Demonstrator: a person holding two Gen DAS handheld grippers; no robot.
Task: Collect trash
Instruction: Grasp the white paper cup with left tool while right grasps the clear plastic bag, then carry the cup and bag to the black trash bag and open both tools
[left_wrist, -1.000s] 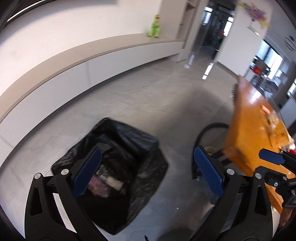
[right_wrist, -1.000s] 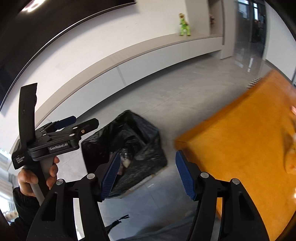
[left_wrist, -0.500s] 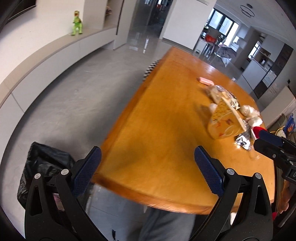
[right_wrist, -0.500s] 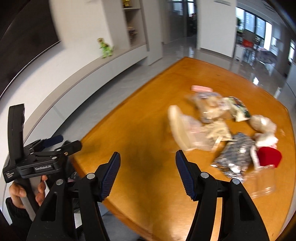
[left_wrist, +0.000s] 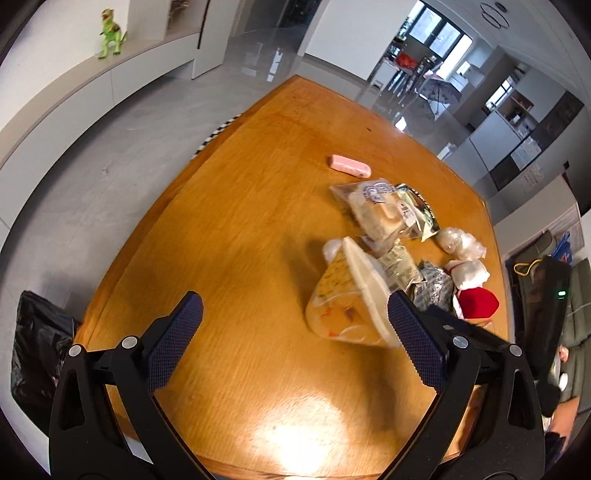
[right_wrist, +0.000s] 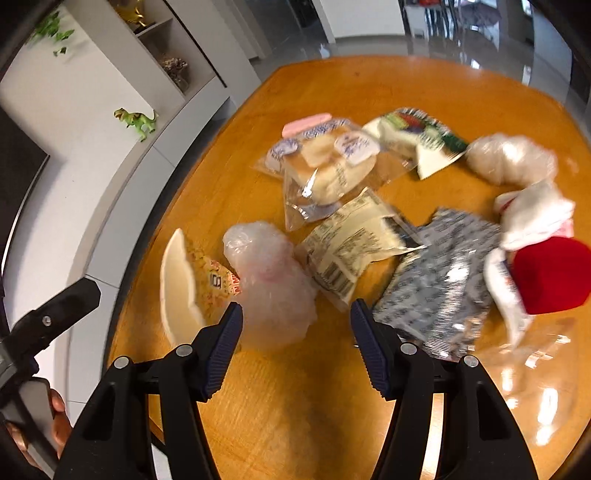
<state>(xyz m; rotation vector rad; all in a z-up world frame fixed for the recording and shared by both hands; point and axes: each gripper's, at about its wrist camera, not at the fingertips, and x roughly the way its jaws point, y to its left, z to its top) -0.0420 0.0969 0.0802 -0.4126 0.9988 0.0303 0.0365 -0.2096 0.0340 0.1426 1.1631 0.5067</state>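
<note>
trash lies in a loose heap on the far right part of an orange wooden table, most pieces touching or overlapping. counted in the right wrist view: one pink bar at the far edge of the heap; one clear bag with a pale bun just in front of it; one green-and-white wrapper to its right; one cream printed wrapper in the middle; one silver foil packet overlapping it; one crumpled clear plastic wad nearest the camera; one tipped instant-noodle cup with a white lid on the left; two whitish bundles at the right, blurred; one red object beside them. left gripper: jaws spread wide, nothing between them, above bare table with the cup just beside its right finger. right gripper: jaws spread, empty, above the plastic wad. one black bin bag stands on the floor off the table's near left corner. one green toy dinosaur stands on a wall ledge.
</note>
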